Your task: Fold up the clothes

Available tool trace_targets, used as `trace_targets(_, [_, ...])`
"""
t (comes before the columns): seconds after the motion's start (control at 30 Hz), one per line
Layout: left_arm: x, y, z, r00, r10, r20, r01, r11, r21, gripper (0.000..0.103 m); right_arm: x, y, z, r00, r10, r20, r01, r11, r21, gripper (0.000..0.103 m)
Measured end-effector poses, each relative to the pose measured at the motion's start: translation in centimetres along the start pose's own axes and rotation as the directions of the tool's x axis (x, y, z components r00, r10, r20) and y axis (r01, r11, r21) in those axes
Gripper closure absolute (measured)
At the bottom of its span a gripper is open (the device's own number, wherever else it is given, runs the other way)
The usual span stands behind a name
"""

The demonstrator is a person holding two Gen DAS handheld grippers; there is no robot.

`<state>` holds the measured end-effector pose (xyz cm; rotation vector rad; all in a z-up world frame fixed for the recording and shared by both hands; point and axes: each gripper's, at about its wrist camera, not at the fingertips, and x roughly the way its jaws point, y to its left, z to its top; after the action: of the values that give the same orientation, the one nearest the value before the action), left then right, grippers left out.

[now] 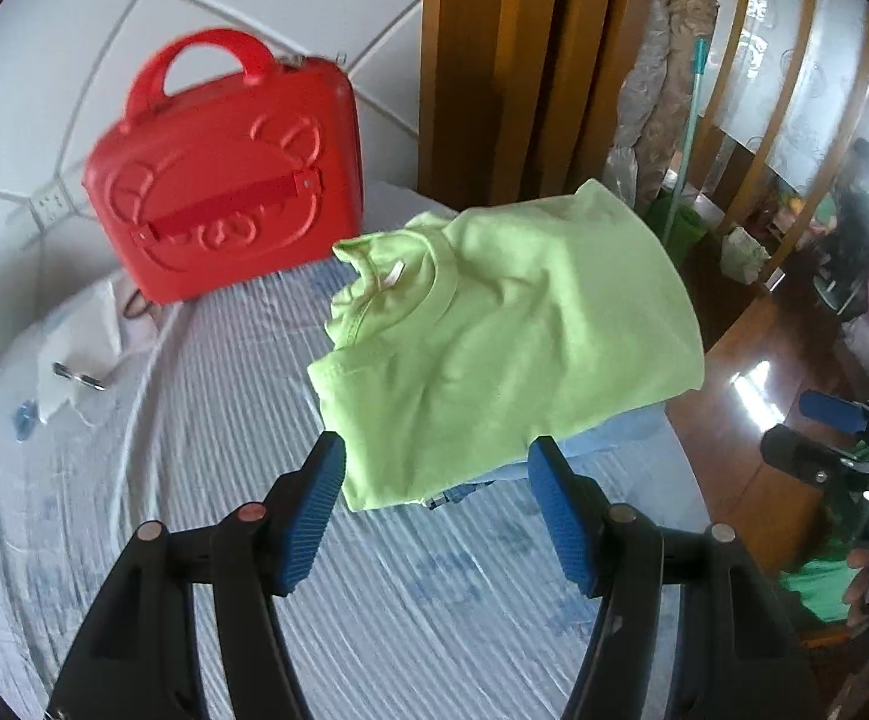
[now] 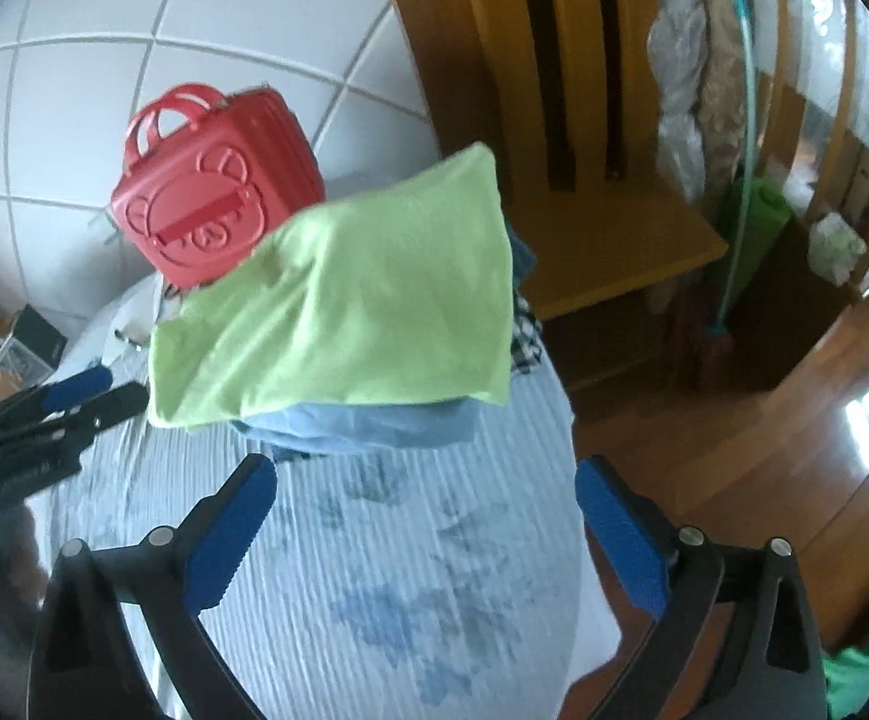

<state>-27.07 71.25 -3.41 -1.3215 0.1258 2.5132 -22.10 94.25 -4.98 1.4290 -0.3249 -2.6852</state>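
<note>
**Lime-green shirt folded on top of the pile, both claws off it**

The folded lime-green cotton shirt (image 1: pixel 494 324) lies just ahead of my left claw (image 1: pixel 437 516), on top of a folded pale-blue garment (image 2: pixel 368 426) on the blue-and-white striped bedsheet (image 1: pixel 374 600). My left claw is spread, its blue ribbed pads (image 1: pixel 308 516) either side of the shirt's near edge, nothing pinched. My right claw (image 2: pixel 425 531) is spread wider still and empty, the pile just beyond its tips.

Only my left view shows the shirt's collar and white neck label (image 1: pixel 392 273). Only my right view shows a black-and-white checked cloth (image 2: pixel 527 342) at the far side of the pile. Beyond the shirt, left of both claws' line, stands a glossy red hard-shell case with an embossed bear face (image 1: pixel 224 180). Each claw appears at the edge of the other's view.
</note>
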Motion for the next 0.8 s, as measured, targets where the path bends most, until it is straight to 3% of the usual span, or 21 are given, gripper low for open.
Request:
trace_targets(0.13, [-1.3,-0.1,-0.2,0.999,-0.043,0.023,0.044,0.999,-0.032,0.041,-0.3,1.2,-0.4,1.000,-0.002,0.028,0.002,1.000,0.000,0.001])
trace_targets(0.3, [-2.0,-0.3,-0.4,0.999,-0.007,0.033,0.008,1.000,-0.007,0.039,-0.4,1.9,-0.4,0.999,0.005,0.046,-0.005,1.000,0.010,0.001])
trace_targets(0.37, [-2.1,-0.4,-0.4,0.999,-0.008,0.033,0.008,1.000,0.011,0.005,-0.5,2.1,-0.3,0.999,0.019,0.051,-0.020,1.000,0.009,0.001])
trace_targets(0.4, [-2.2,-0.5,-0.4,0.999,0.006,0.038,-0.007,1.000,0.016,0.000,-0.5,2.3,-0.2,0.998,0.023,0.050,-0.023,1.000,0.004,0.001])
trace_targets(0.57, [-2.3,-0.7,-0.2,0.997,0.057,0.051,-0.058,0.998,0.026,0.000,-0.4,2.8,-0.3,0.999,0.022,0.044,-0.022,1.000,-0.017,0.001])
trace_targets(0.8, [-1.7,-1.2,-0.5,0.998,0.055,0.027,-0.056,0.998,0.034,0.000,-0.4,3.0,-0.4,0.999,0.001,0.038,0.000,0.999,-0.033,0.001])
